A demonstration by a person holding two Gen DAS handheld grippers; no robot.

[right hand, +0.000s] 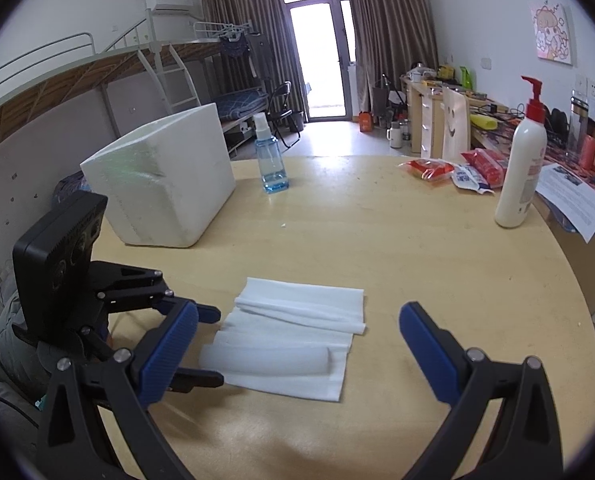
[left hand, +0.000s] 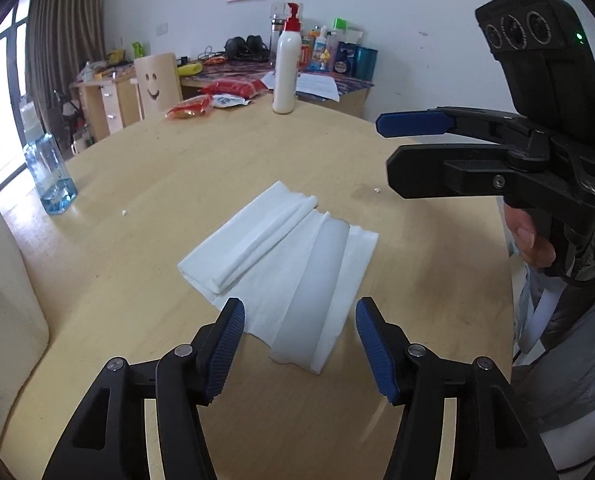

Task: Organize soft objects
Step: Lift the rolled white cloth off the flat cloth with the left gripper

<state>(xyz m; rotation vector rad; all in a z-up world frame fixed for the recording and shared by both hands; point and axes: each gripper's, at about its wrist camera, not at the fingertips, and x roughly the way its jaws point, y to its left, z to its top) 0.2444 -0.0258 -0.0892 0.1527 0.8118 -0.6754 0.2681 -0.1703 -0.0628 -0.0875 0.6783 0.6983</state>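
The thin white foam sheet (left hand: 281,264) is lying loosely folded near the middle of the pale wooden round surface (left hand: 177,168), with one long rolled crease along its far half and a translucent curled flap nearer the person. In the left wrist view its near end is sitting between the two blue pads of the left tongs (left hand: 297,344), so part of its lower edge is partly screened by them; whether the pads are touching the sheet is hard to tell from this angle. The left tongs are spread wide and holding nothing. In the right wrist view the left tongs (right hand: 201,344) are appearing from the side, their tips reaching just to the sheet's left edge (right hand: 293,332), and their far finger is mostly hidden behind the right tongs' own left finger.

The right tongs (right hand: 297,352) are also gaping wide, empty, hanging above the surface on the near side of the sheet. Seen from the left wrist camera, the right tongs (left hand: 385,148) are hovering off to the side of the sheet, clear of it, with the person's fingers (left hand: 527,236) wrapping the handle, which is cut off by the frame edge.

A white foam box (right hand: 165,176) is standing beyond the sheet, with a clear blue spray bottle (right hand: 271,156) just beside it. A white pump bottle with a red top (right hand: 521,168) is standing well apart, near the surface's far rim.
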